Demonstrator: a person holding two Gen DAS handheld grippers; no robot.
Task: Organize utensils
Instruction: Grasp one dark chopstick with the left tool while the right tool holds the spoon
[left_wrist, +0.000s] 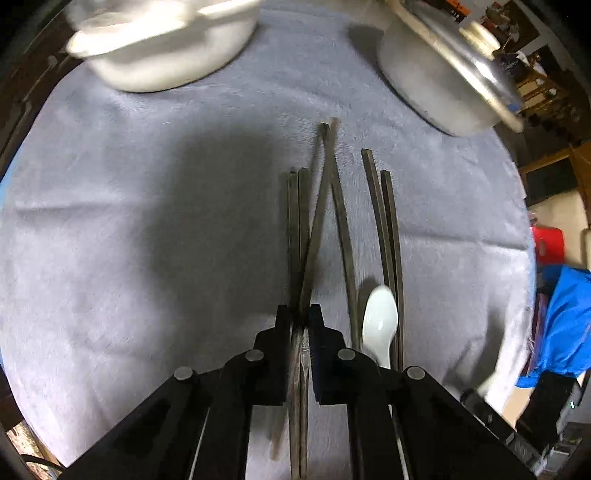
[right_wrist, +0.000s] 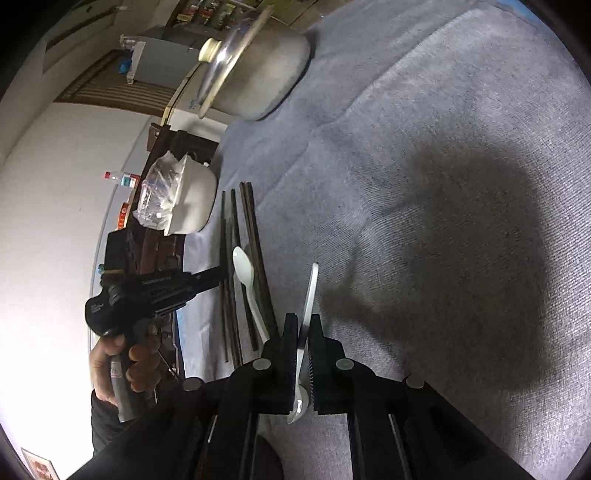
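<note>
Several dark chopsticks lie on the grey cloth (left_wrist: 147, 221). My left gripper (left_wrist: 300, 321) is shut on a pair of chopsticks (left_wrist: 297, 229); a second pair (left_wrist: 334, 192) crosses over it and a third pair (left_wrist: 388, 229) lies to the right. A white spoon (left_wrist: 380, 325) lies between the second and third pairs. My right gripper (right_wrist: 303, 325) is shut on another white spoon (right_wrist: 309, 299), held above the cloth (right_wrist: 443, 184), right of the chopsticks (right_wrist: 255, 258) and the lying spoon (right_wrist: 245, 277). The left gripper (right_wrist: 218, 275) also shows in the right wrist view.
A white pot (left_wrist: 162, 48) stands at the far left and a grey pot with a tilted metal lid (left_wrist: 443, 74) at the far right. In the right wrist view the white pot (right_wrist: 192, 199) holds a plastic bag. The table edge runs beside the chopsticks.
</note>
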